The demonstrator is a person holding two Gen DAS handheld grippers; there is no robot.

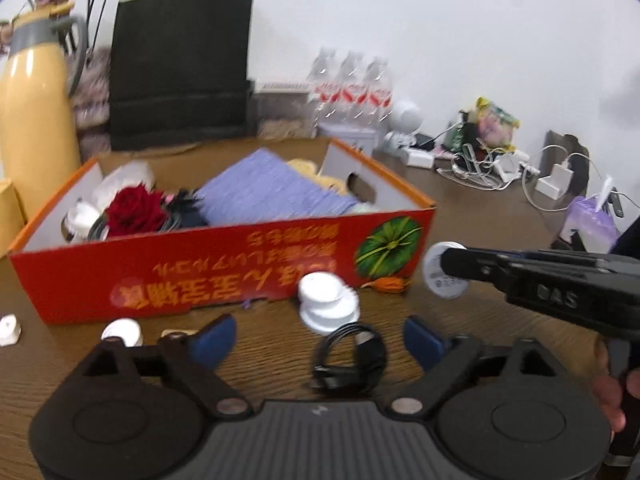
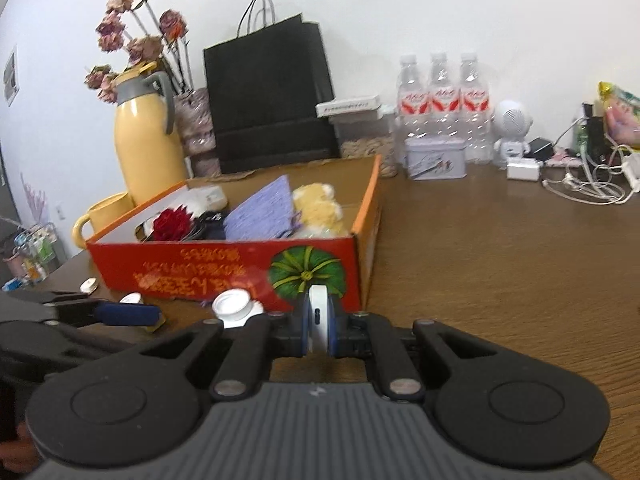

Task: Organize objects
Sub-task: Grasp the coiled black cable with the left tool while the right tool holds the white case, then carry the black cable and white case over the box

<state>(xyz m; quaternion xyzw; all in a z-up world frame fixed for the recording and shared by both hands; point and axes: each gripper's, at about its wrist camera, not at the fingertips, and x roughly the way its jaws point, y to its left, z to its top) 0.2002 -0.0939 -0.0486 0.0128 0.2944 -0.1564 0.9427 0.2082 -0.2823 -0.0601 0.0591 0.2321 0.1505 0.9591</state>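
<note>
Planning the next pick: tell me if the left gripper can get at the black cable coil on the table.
Probably yes. The left gripper is open, and the cable coil lies on bare table right between its jaws, nothing on top. The white cap sits just beyond, apparently clear.

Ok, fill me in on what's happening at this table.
A person is tidying small items into the orange cardboard box, working a gripper in each hand. The right gripper is shut on a flat white round disc, held on edge in front of the box. The left gripper is open over a coiled black cable on the wooden table. A white cap-like piece lies loose by the box.
</note>
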